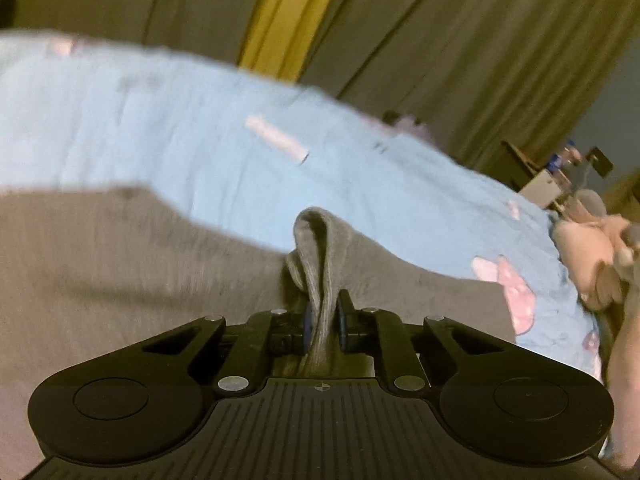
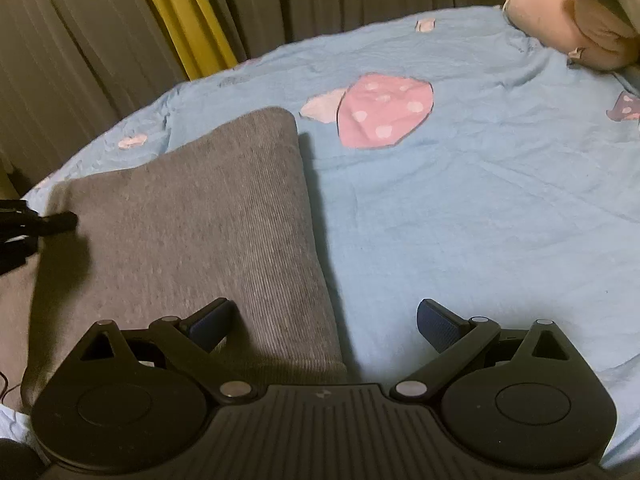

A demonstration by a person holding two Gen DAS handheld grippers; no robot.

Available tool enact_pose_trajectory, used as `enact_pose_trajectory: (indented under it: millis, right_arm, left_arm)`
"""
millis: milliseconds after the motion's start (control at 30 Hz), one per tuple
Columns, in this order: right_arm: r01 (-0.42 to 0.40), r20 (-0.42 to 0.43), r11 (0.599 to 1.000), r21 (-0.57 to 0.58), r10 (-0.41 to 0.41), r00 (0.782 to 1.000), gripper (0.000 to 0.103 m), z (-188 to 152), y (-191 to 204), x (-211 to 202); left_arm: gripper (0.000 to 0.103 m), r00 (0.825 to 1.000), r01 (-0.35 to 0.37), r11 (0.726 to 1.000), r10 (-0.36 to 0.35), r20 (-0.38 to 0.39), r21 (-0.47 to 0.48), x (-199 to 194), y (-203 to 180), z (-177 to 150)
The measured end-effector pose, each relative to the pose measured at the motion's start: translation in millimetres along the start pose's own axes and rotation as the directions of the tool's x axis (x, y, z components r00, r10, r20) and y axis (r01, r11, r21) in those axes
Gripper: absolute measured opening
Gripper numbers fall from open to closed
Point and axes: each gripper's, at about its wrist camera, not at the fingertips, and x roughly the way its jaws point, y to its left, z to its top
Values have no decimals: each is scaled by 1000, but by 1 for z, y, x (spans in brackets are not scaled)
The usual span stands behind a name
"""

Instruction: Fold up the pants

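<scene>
**Mira:** Grey curtains (image 2: 80,60) with a yellow strip hang behind the bed, and the blue sheet (image 2: 460,208) with pink patches is the work surface. Where are the pants?

**Jon:** The grey pants (image 2: 192,216) lie on the sheet, ahead and to the left of the right gripper (image 2: 324,320). Its fingers are spread wide with nothing between them, hovering over the near right edge of the cloth.

**Mira:** And the other one?

**Jon:** The left gripper (image 1: 323,322) is clenched on a bunched ridge of the pants fabric, which rises straight out ahead of its pads. That view is blurred, so I would guess it is mid-motion.

**Mira:** So how should this fold go?

**Jon:** My judgement: the right gripper should pinch the edge just below it, level with the left's grip, so both carry the cloth together. Lifting one side alone would likely skew the crease. Keep the fabric taut and clear of the pink plush toy (image 2: 568,20) far ahead on the right.
</scene>
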Motion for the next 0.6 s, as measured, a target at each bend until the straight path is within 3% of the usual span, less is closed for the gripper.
enact_pose_trajectory:
  millis: [133, 233, 300, 367, 400, 433, 467, 533, 600]
  right_arm:
    - [-31, 40, 999, -23, 31, 999, 99, 0, 4, -5]
    - [-55, 31, 998, -39, 56, 998, 99, -1, 6, -3]
    - [-41, 4, 998, -51, 41, 999, 99, -1, 8, 2]
    - [-28, -10, 999, -44, 28, 1000, 99, 0, 8, 5]
    - [-34, -4, 999, -34, 34, 999, 99, 1, 6, 3]
    - [-35, 12, 999, -24, 35, 999, 99, 1, 5, 0]
    - [-38, 26, 999, -16, 39, 999, 99, 2, 4, -2]
    - [-53, 31, 999, -2, 53, 998, 99, 3, 2, -3]
    - [-48, 10, 999, -7, 48, 999, 99, 3, 3, 0]
  left_arm:
    - [15, 999, 0, 1000, -2, 49, 24, -20, 0, 8]
    - [16, 993, -118, 993, 118, -7, 3, 1, 16, 3]
    - [17, 976, -206, 977, 202, -79, -46, 19, 26, -5]
    - [48, 969, -241, 967, 236, -67, -83, 12, 27, -10]
    - [58, 974, -224, 971, 221, -41, -84, 2, 24, -13]
    - [80, 983, -184, 981, 182, -26, -69, -10, 19, -17]
    - [90, 989, -148, 988, 148, -11, -53, -22, 15, -23]
    - [93, 996, -94, 996, 94, -1, 10, -46, 8, -39]
    - [93, 996, -56, 998, 57, -72, 28, -57, 11, -52]
